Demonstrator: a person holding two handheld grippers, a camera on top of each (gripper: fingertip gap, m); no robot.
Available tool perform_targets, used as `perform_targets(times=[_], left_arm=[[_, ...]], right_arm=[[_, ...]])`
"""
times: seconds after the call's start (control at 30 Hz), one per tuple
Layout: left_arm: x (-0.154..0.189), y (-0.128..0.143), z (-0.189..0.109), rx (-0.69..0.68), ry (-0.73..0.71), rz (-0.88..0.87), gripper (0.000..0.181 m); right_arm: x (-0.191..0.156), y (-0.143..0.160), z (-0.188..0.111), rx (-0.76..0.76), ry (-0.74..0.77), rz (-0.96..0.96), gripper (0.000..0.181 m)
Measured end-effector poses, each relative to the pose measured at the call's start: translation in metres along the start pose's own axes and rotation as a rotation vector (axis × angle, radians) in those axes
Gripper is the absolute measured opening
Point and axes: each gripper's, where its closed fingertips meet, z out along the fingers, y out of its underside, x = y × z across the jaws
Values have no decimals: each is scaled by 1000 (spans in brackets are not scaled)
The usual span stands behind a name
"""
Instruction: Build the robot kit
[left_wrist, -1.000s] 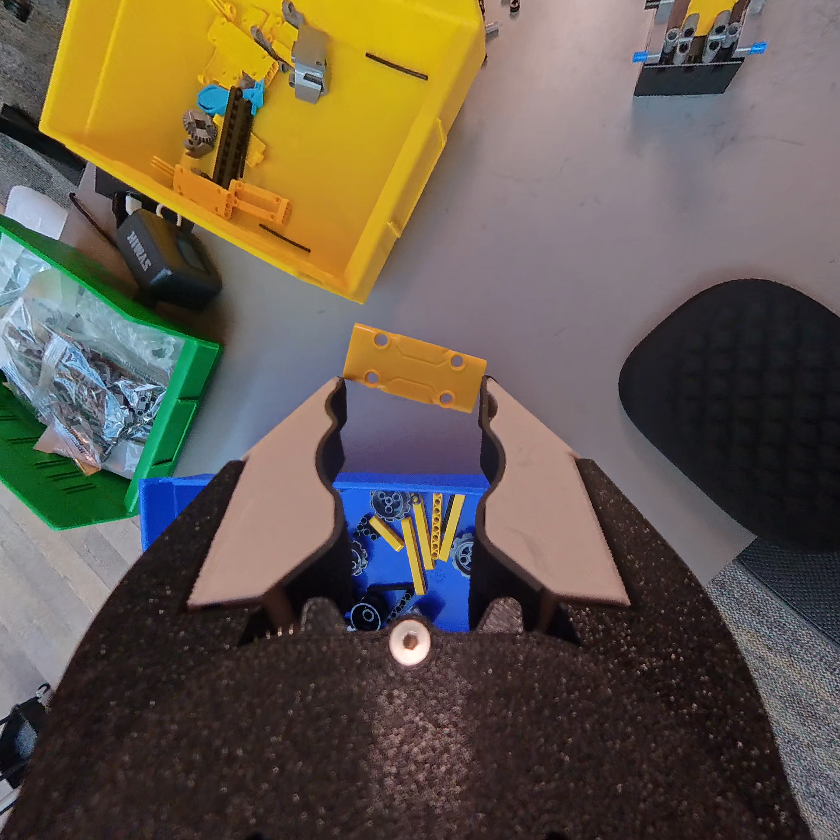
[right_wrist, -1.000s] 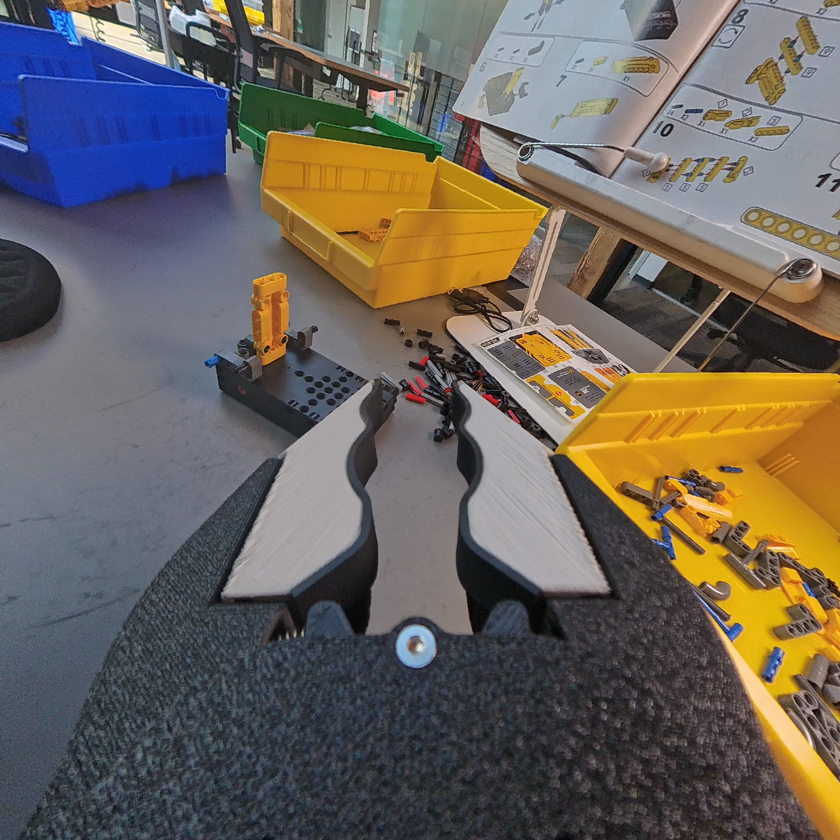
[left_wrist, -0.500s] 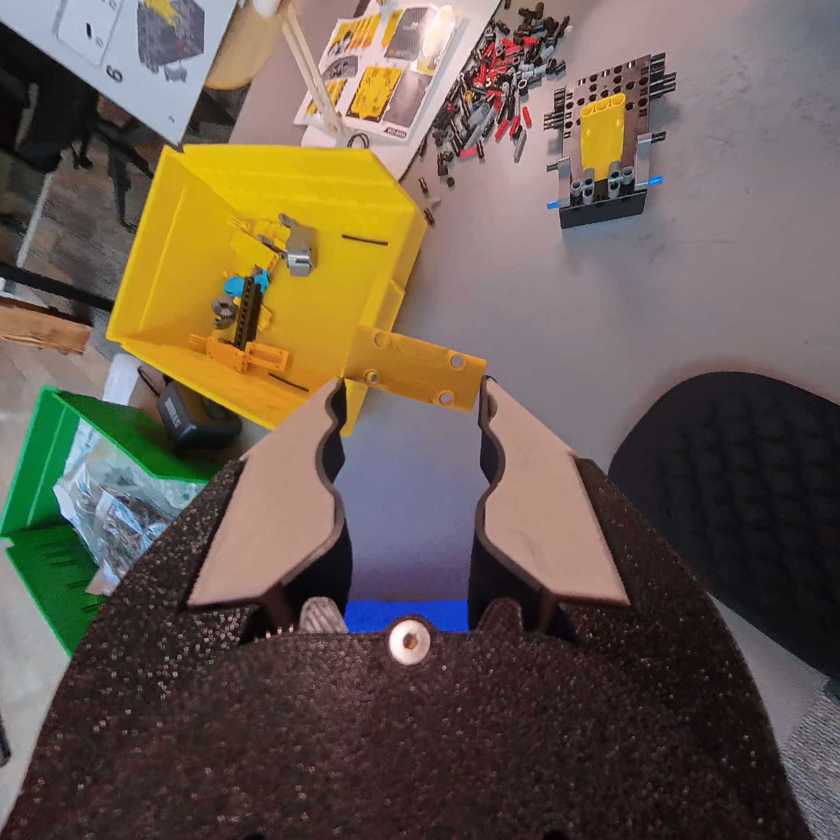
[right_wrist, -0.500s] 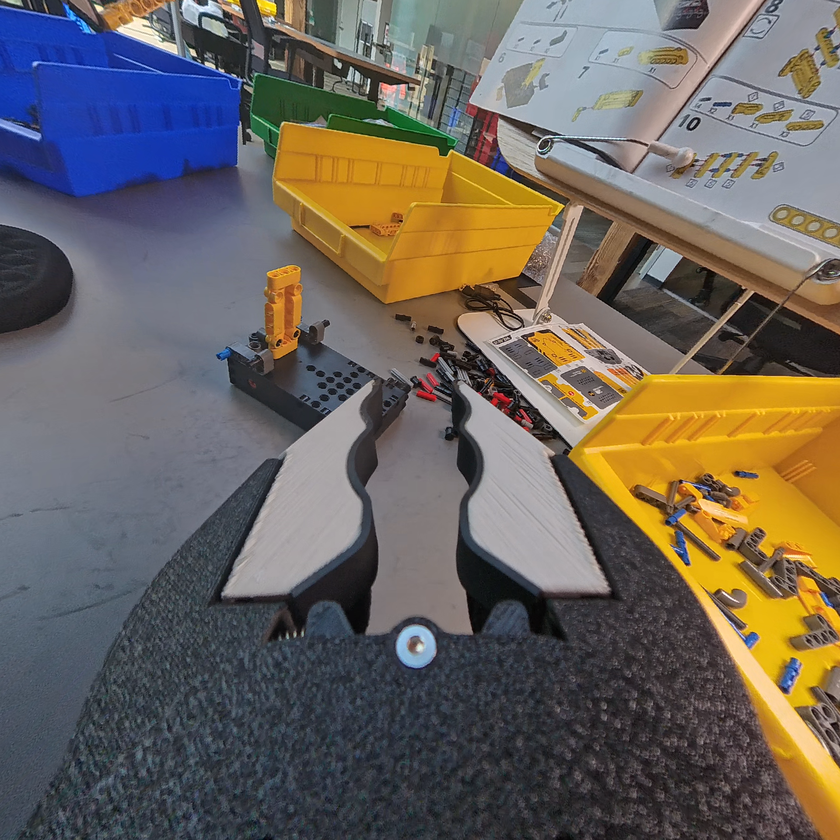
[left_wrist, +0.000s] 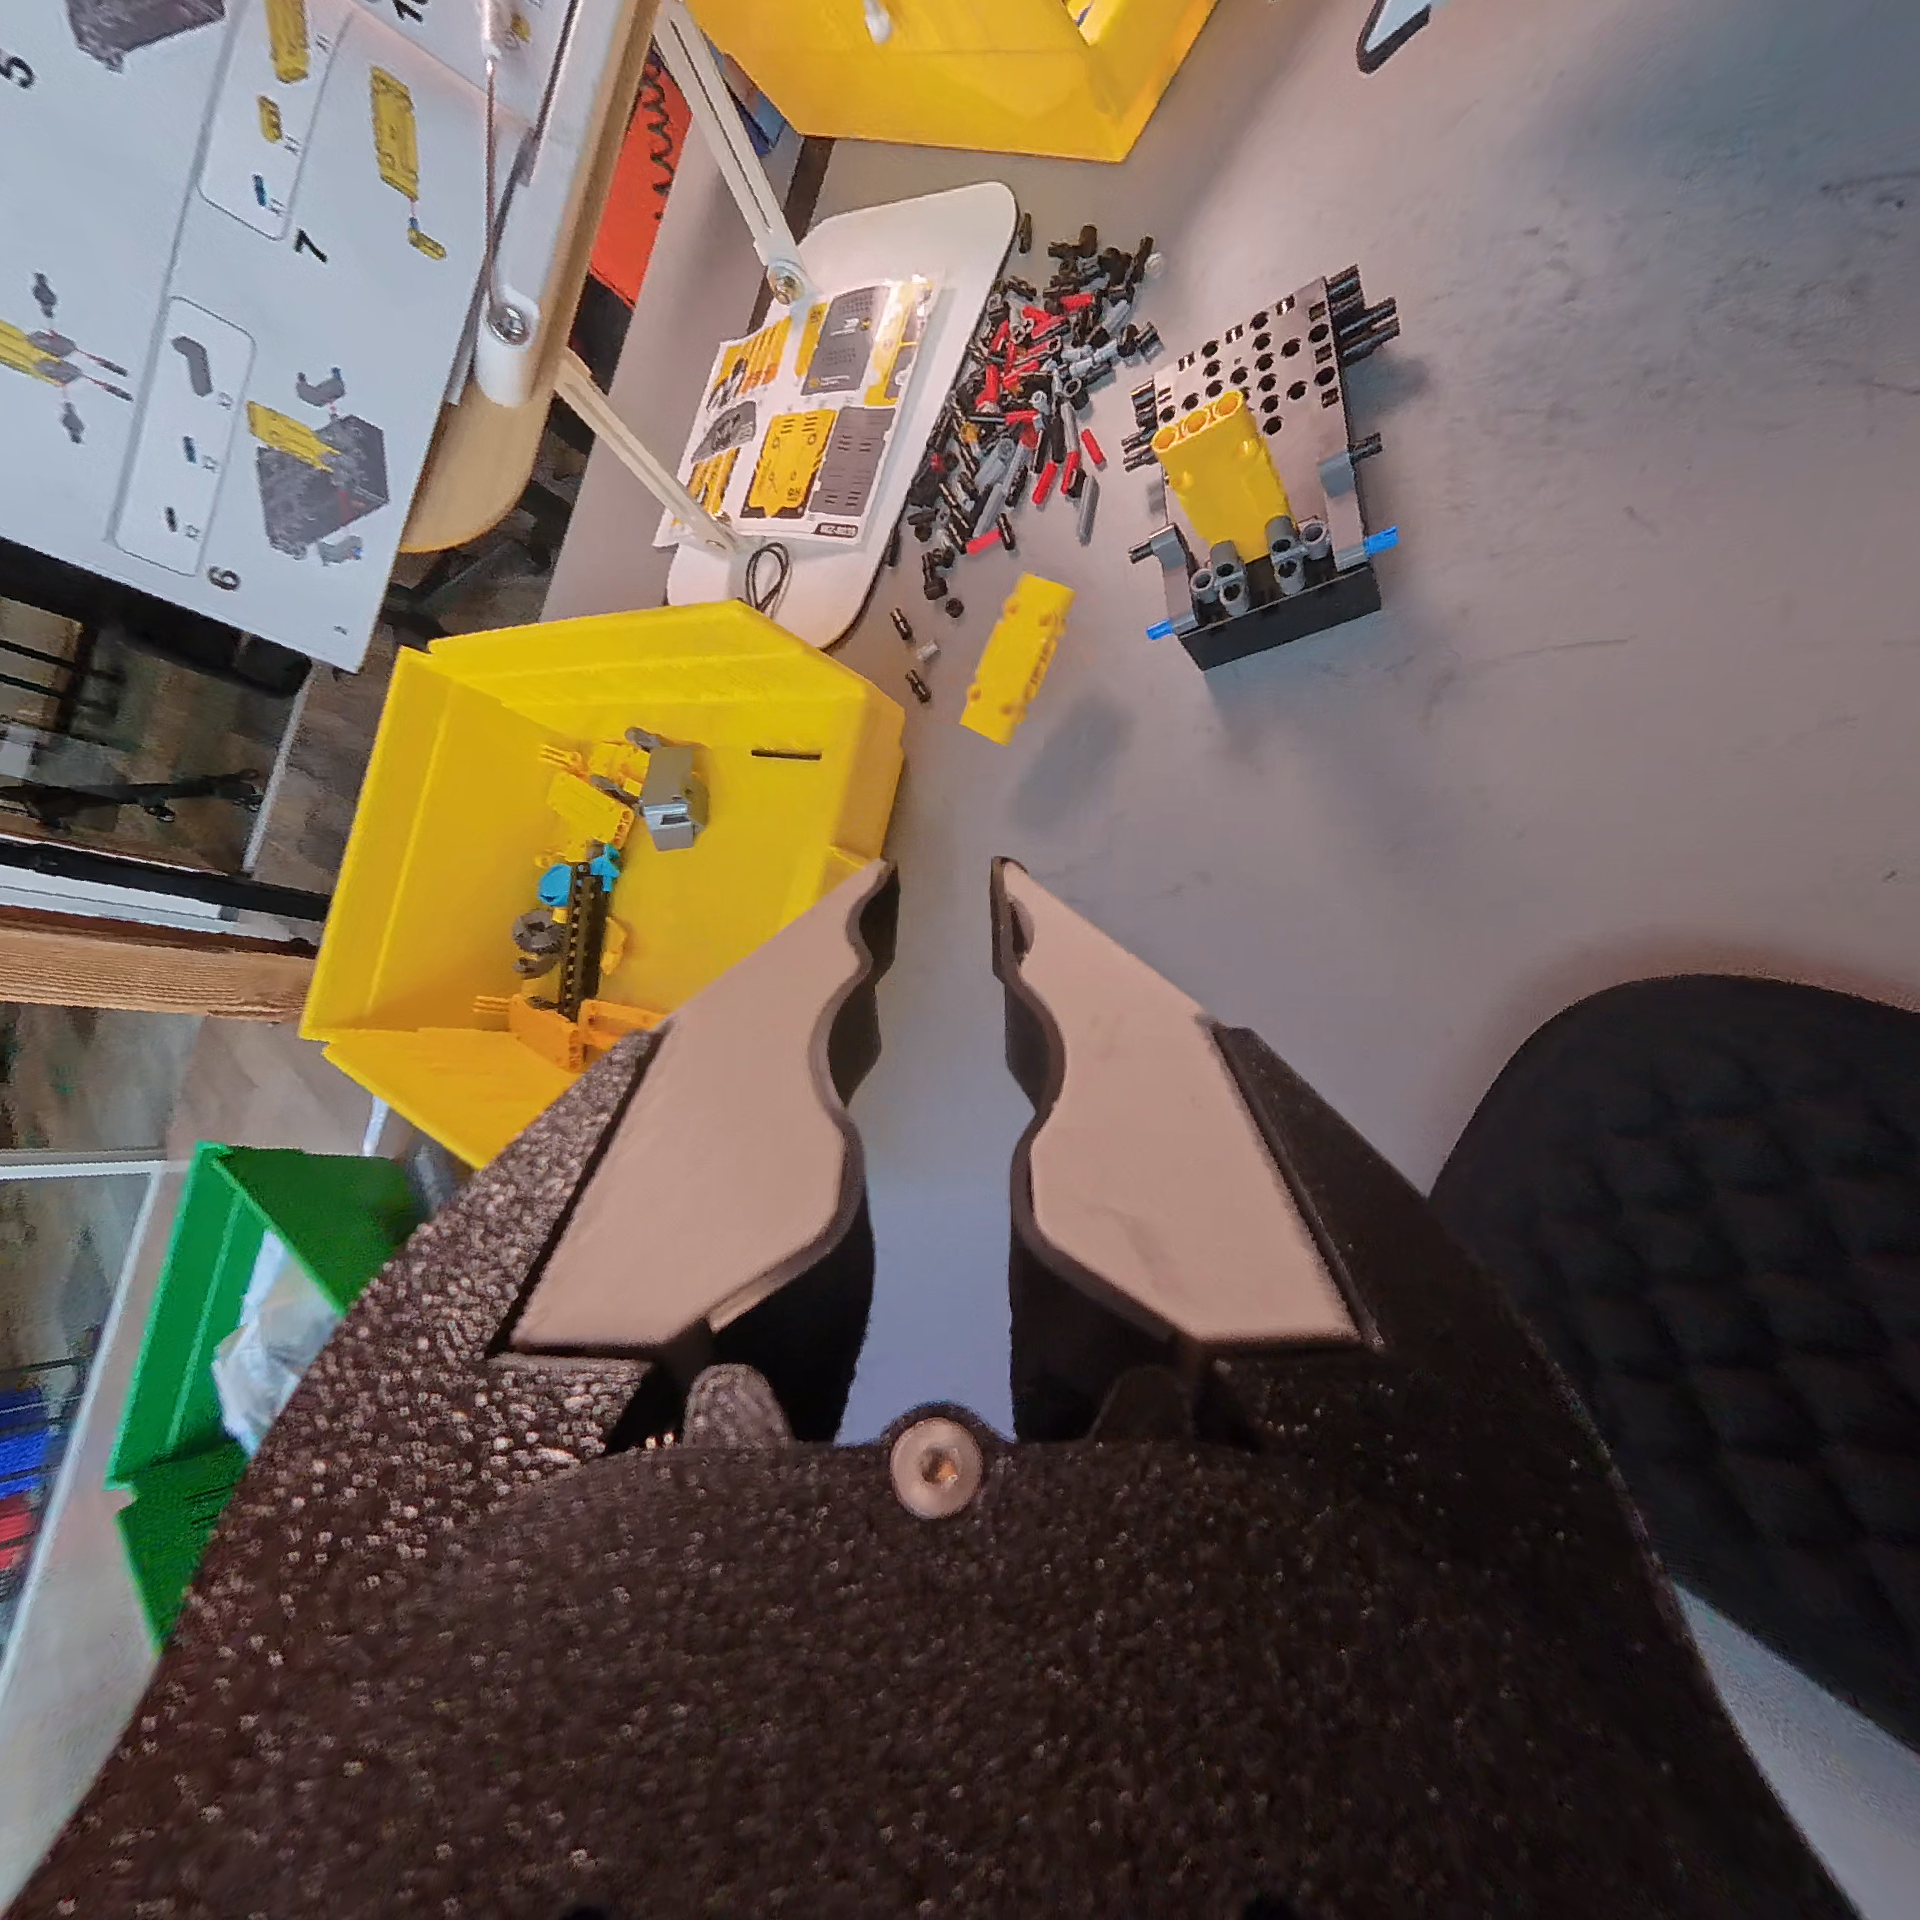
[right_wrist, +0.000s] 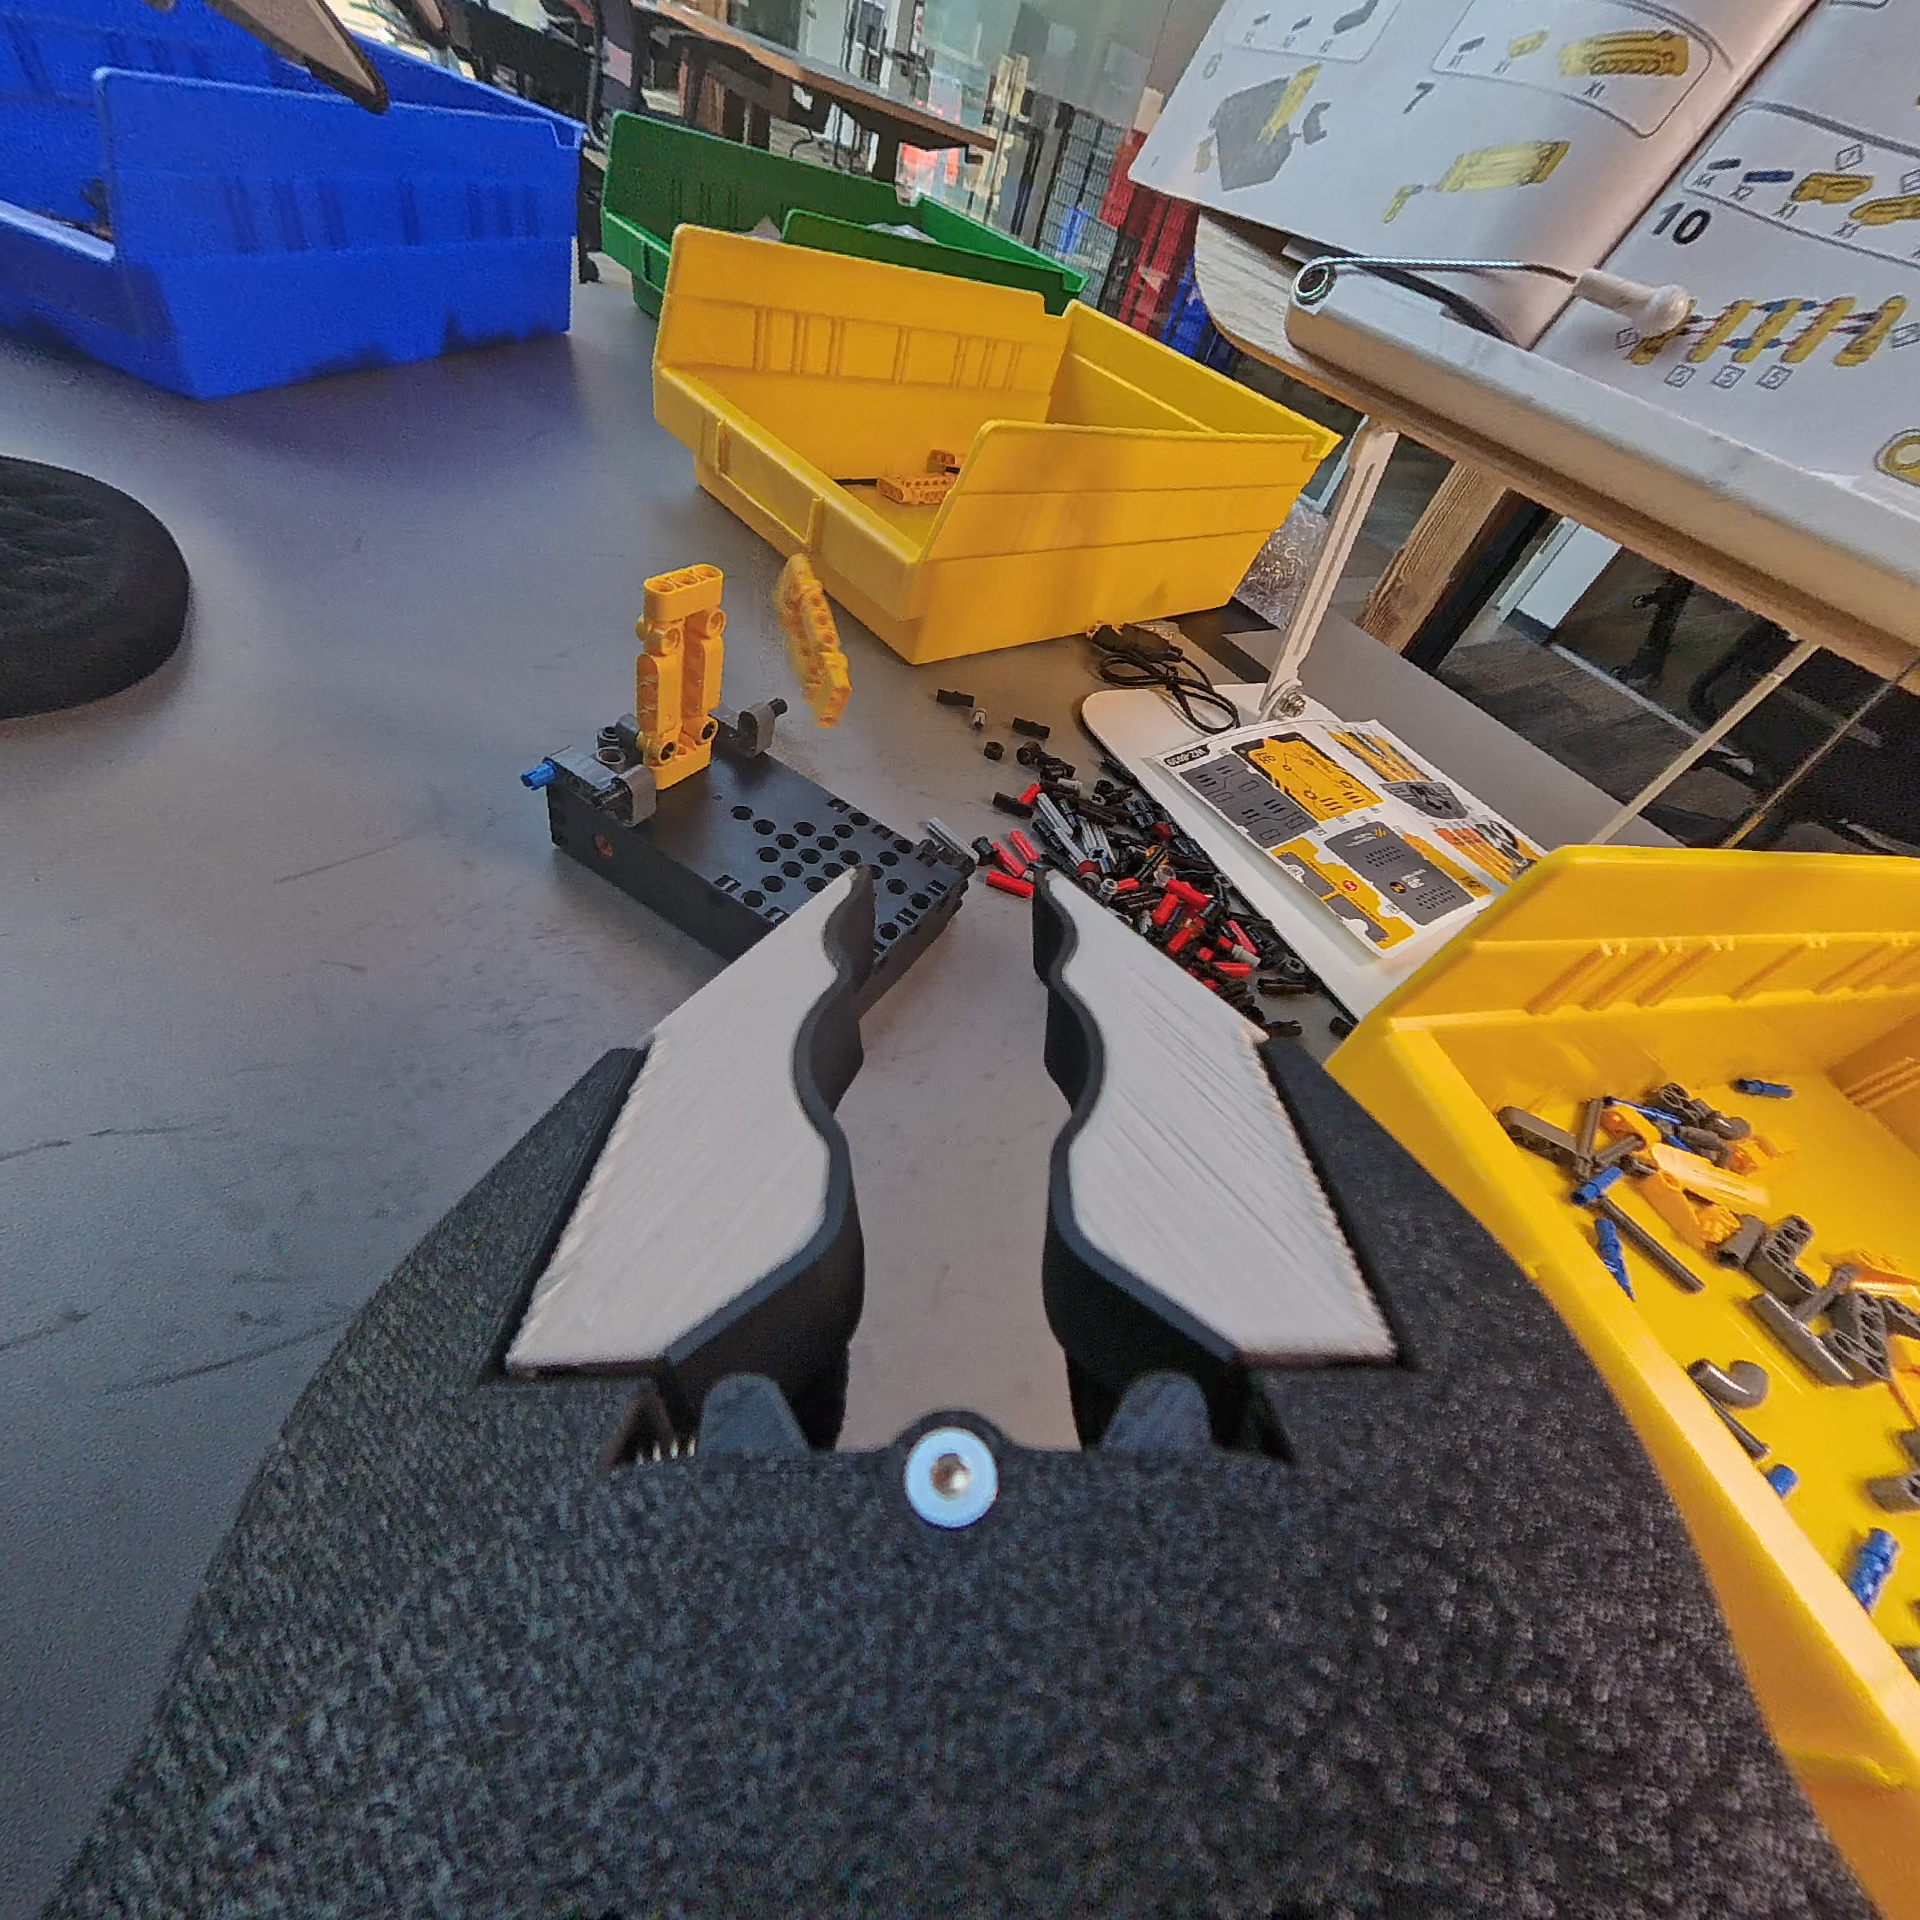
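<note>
My left gripper (left_wrist: 943, 873) is open by a narrow gap and empty, high above the grey table. A flat yellow panel (left_wrist: 1016, 660) is loose ahead of it, clear of its shadow on the table. In the right wrist view the panel (right_wrist: 812, 649) is blurred, in the air beside the near yellow bin (right_wrist: 1091, 520). A black perforated baseplate (left_wrist: 1278, 353) carries an upright yellow block (left_wrist: 1221, 468). My right gripper (right_wrist: 951, 883) is open and empty, low over the table, its tips just short of the baseplate (right_wrist: 790, 842) and a pile of small pins (right_wrist: 1132, 873).
The yellow bin (left_wrist: 468, 727) of parts lies left of my left gripper, with a green bin (left_wrist: 208, 1351) beyond it. A second yellow bin (right_wrist: 1558, 935) of small parts is at my right. A black round pad (left_wrist: 1714, 1299), a blue bin (right_wrist: 312, 239) and an instruction board (right_wrist: 1558, 135) stand around. The left gripper's tips are roughly 25 cm from the right gripper's.
My left gripper held the yellow panel in both earlier frames; now the panel is out of it, loose in the air, and the jaws stand closer together. The left view has swung forward. The right gripper has edged forward.
</note>
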Motion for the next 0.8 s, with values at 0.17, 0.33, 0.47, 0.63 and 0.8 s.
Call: perform_targets(times=[0.17,0.33,0.47,0.63,0.8], left_arm=[[19,7,26,11,75,-130,23],[38,-1,73,45,171,-194,35],[36,-13,117,75,246,-283,37],[22,-21,167,78,323,-347,45],[33,-23,200,12,393,-267,53]], right_arm=[[-1,0,0,0,-6,-1,30],[-2,1,1,-2,-10,-7,30],[-2,1,0,0,-8,-12,29],[3,2,-2,2,4,-4,29],[10,3,-5,7,14,14,29]])
